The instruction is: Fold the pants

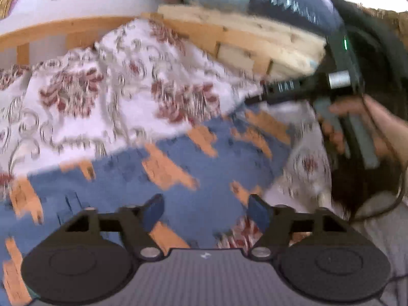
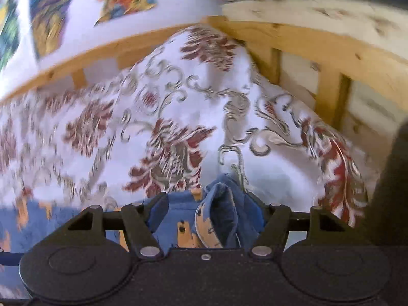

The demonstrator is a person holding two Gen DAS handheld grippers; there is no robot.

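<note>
Early stage: pants (image 1: 178, 178) lie mostly flat on bedspread (image 1: 102, 97). My left gripper (image 1: 205, 211) is released, empty; right gripper (image 2: 206, 219) w/ bunched pants edge between its fingers at 6 o'clock, fold not yet made.

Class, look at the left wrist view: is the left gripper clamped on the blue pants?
No. The left gripper stands open above the blue pants, its fingers spread wide with nothing pinched between them.

Wooden rails (image 2: 329, 51) wall far side (blurred); bedspread (image 2: 178, 107) seemingly open.
</note>
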